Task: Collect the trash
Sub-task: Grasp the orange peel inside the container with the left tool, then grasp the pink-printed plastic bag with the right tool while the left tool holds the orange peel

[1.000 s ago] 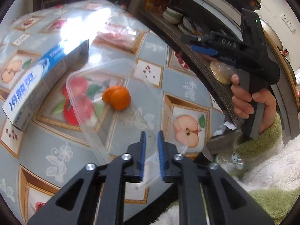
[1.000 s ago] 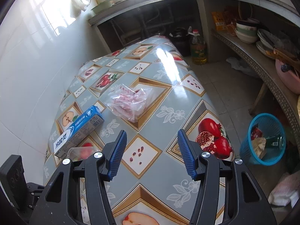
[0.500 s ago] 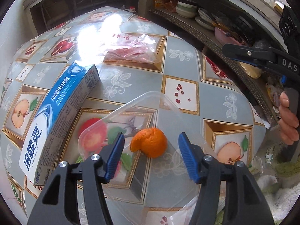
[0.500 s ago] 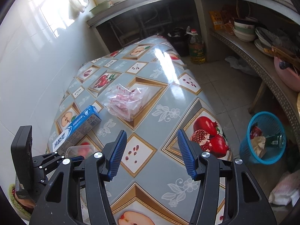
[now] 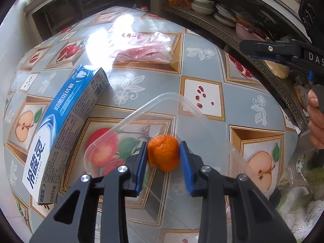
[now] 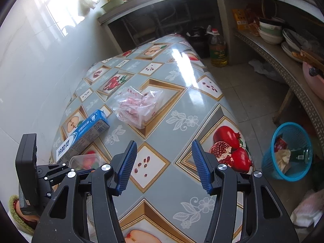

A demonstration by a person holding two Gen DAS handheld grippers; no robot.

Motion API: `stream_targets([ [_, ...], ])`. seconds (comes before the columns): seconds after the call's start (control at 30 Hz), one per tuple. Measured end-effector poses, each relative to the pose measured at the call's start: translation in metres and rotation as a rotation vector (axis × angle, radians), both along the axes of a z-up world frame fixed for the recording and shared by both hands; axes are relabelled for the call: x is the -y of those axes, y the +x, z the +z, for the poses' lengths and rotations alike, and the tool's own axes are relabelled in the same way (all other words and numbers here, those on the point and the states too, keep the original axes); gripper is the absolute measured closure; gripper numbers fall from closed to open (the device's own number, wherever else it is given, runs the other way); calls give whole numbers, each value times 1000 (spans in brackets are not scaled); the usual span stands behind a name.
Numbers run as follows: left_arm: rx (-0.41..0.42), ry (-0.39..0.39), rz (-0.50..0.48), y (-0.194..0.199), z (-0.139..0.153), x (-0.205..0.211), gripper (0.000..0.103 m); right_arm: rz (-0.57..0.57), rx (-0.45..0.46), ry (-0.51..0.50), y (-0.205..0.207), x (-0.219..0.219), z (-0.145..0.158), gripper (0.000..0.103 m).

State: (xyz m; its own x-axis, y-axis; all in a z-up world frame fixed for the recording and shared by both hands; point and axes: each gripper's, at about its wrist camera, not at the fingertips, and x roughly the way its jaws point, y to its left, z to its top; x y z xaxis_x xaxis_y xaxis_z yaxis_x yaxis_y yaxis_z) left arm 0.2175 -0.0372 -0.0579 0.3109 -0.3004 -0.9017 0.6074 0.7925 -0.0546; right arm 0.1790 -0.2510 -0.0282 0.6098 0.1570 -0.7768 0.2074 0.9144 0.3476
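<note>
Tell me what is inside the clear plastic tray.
Only an orange peel lies in the clear plastic tray, with the left claw closed on it. The claw's arms hide the tray's near end.

The worktop (image 5: 239,101) is showing a glossy oilcloth; the container (image 5: 202,129) is looking like clear smooth plastic, the orange peel (image 5: 164,155) dimpled.

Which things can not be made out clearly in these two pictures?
- Orange peel: its underside is hidden, left wrist view; the left gripper pads flank it.
- Same peel, right wrist view: hidden behind the left gripper's body.
- Clear tray: near end covered by the gripper, left wrist view.
- Plastic bag: contents blurred by crinkles; glare in the left view.
- Basket: contents too small, right wrist view.
- Right gripper: open, over the table.
</note>
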Motion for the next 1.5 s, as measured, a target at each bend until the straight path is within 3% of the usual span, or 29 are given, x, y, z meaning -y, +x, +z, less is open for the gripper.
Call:
stream_targets([
  [0.3, -6, -77, 33, -4, 12, -12, 88, 170, -13, 25, 51, -12, -6, 47],
  [0.37, -5, -101, 42, -4, 17, -15, 88, 219, -1, -9, 66, -19, -5, 44],
  [0.43, -4, -128, 51, -5, 22, -19, 89, 294, 24, -44, 83, -29, -2, 28],
  [0.5, -4, -157, 59, -6, 27, -23, 89, 370, 37, -96, 98, -38, -2, 22],
  [0.73, -2, -234, 102, -6, 42, -38, 89, 568, -34, -301, 139, -77, -34, 22],
  [0.97, 1, -288, 126, -9, 47, -49, 89, 579, -57, -519, 133, -101, -54, 43],
  [1.13, 5, -307, 123, -10, 49, -52, 89, 544, -64, -578, 131, -101, -53, 61],
  [1.2, 8, -312, 125, -11, 51, -53, 89, 516, -64, -572, 131, -98, -50, 71],
  [1.23, 10, -315, 126, -11, 52, -53, 89, 501, -67, -556, 131, -96, -47, 90],
  [1.27, 12, -318, 127, -11, 53, -54, 89, 488, -79, -535, 131, -94, -47, 99],
  [1.5, 44, -335, 133, -20, 67, -59, 89, 378, -70, -404, 114, -70, -34, 103],
])
